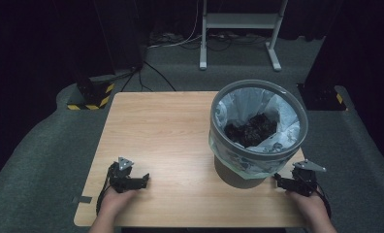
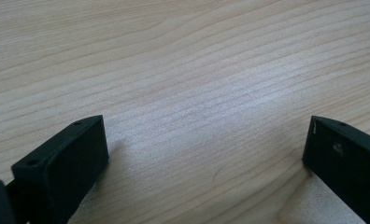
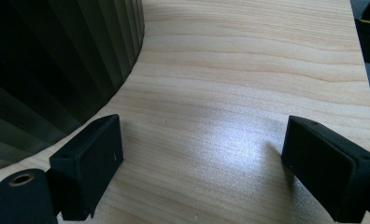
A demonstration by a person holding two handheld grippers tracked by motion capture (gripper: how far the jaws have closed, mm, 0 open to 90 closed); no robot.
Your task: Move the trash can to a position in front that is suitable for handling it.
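Wood table (image 1: pixel 170 136) on grey carpet (image 1: pixel 44 145); left claw (image 1: pixel 142 180), right claw (image 1: pixel 279 180) wide open, empty.

- No words, brand names, labels or numbers can be read on anything in these views.
- The one sign-like marking is yellow-and-black diagonal hazard striping (image 1: pixel 89 103) on the dark stand base on the floor, at about ten o'clock from the light wooden table (image 1: pixel 156 131).
- A smaller patch of the same yellow-and-black striping (image 1: pixel 339 98) sits on the dark base at about two o'clock.
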